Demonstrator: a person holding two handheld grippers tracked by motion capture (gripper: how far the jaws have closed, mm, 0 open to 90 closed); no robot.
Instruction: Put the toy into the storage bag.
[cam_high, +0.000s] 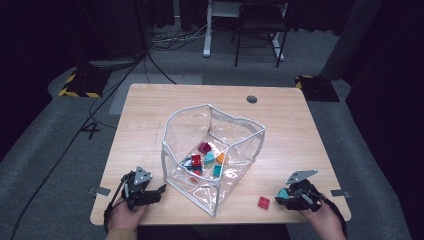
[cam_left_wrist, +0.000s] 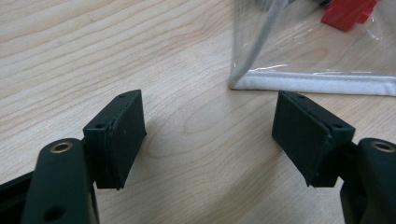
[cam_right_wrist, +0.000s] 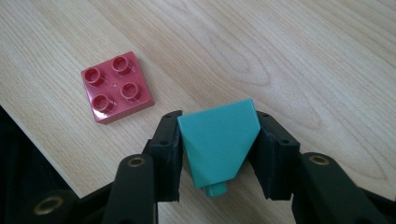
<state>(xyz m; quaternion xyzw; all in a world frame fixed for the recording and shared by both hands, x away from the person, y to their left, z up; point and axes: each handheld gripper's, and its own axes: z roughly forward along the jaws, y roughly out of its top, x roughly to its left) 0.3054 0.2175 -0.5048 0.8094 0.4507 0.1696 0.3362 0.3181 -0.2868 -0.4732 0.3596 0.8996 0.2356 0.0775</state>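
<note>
From the high view, one wooden table (cam_high: 150, 115) carries one clear plastic bag (cam_high: 212, 150) with a white zipper rim, standing open near the middle. Inside the bag lies a small heap of toy bricks (cam_high: 206, 161): I count about two red, two teal, one orange and one dark one (the plastic folds make the exact number uncertain). One more red brick (cam_high: 263, 202) lies alone on the table, outside the bag, near the front edge. Two grippers are there, one in each hand. The left gripper (cam_high: 150, 192) is at the front left corner, just beside the bag's near corner. The right gripper (cam_high: 286, 196) is at the front right, near the single red brick, with a teal brick (cam_high: 283, 194) between its jaws.

The left gripper view shows what is too small in the high view: the left gripper (cam_left_wrist: 208, 135) has its two jaws spread wide, with only bare wood between them. The white bottom seam of the bag (cam_left_wrist: 322, 81) is just ahead of the right jaw, and one red brick (cam_left_wrist: 348, 11) is visible through the plastic.

In the right gripper view, the right gripper (cam_right_wrist: 217, 147) pinches the teal brick (cam_right_wrist: 217, 140), a sloped piece with one peg pointing toward the camera. The red brick (cam_right_wrist: 116, 86) has four studs on top (two by two) and lies flat, near the table edge, apart from the jaws.
</note>
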